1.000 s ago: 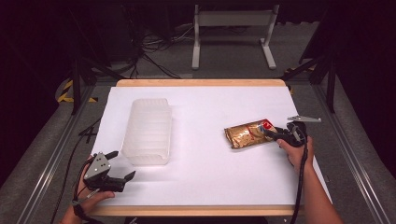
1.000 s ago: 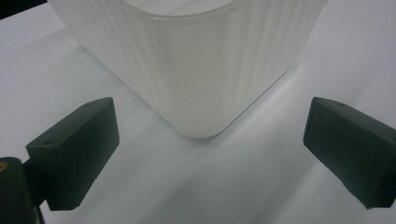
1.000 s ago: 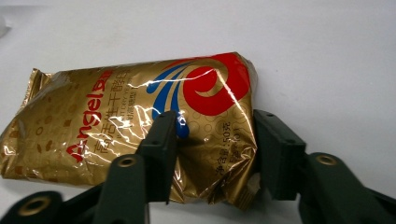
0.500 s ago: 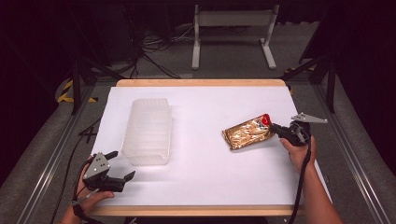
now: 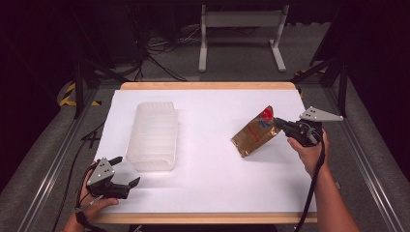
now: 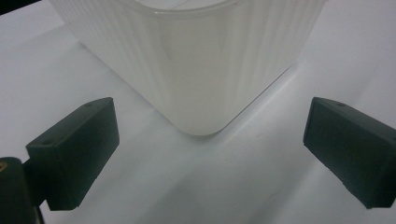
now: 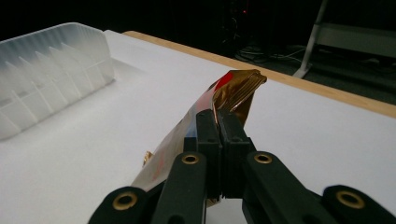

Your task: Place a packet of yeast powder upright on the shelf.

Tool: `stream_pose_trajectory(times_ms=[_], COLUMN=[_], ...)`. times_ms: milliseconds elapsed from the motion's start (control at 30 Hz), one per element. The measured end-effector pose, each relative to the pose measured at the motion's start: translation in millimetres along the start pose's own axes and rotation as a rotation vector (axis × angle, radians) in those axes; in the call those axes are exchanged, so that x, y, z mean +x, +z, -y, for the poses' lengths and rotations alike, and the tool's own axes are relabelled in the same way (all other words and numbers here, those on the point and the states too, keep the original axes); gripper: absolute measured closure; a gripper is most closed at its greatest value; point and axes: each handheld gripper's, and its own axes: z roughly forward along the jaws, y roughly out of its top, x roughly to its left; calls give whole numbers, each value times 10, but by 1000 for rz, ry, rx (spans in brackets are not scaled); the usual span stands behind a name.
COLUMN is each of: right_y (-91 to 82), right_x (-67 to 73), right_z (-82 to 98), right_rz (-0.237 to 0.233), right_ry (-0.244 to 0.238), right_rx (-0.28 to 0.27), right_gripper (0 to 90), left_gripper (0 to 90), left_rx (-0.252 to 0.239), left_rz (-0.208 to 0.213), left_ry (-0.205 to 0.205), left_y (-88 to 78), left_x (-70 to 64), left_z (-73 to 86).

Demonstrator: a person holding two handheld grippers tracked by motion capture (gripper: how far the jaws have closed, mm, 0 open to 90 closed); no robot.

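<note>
A crinkled gold foil pouch (image 5: 255, 136) is clamped, tilted, by the right hand-held gripper (image 5: 279, 124); the left hand-held gripper (image 6: 210, 154) is held wide open before a ribbed, seemingly plastic tub (image 6: 196, 56).

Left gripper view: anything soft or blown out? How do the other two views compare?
Left gripper view: the translucent bin is washed out and hazy, and the left claw looks soft. Right gripper view: the right claw is fairly sharp, the gold pouch glares, and the background is dark and blurred. High view: even light on the white table, with a dim surround.
</note>
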Motion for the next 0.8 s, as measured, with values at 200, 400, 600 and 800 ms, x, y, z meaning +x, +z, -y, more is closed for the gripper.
stream_pose_trajectory(times_ms=[200, 400, 600, 800], right_y=[-28, -41, -14, 68], right_x=[125, 248, 406, 573], right_z=[-169, -321, -491, -630], right_rz=[-26, -61, -113, -162], right_ry=[-64, -117, -168, -209], right_rx=[-8, -22, -35, -52], right_gripper=[891, 890, 890, 890], left_gripper=[43, 43, 43, 43], left_rx=[2, -1, 1, 1], left_rz=[-1, 4, 1, 3], left_ry=[4, -6, -10, -12], left_y=[-4, -5, -12, -14], left_x=[-3, 1, 2, 14], left_z=[0, 4, 11, 17])
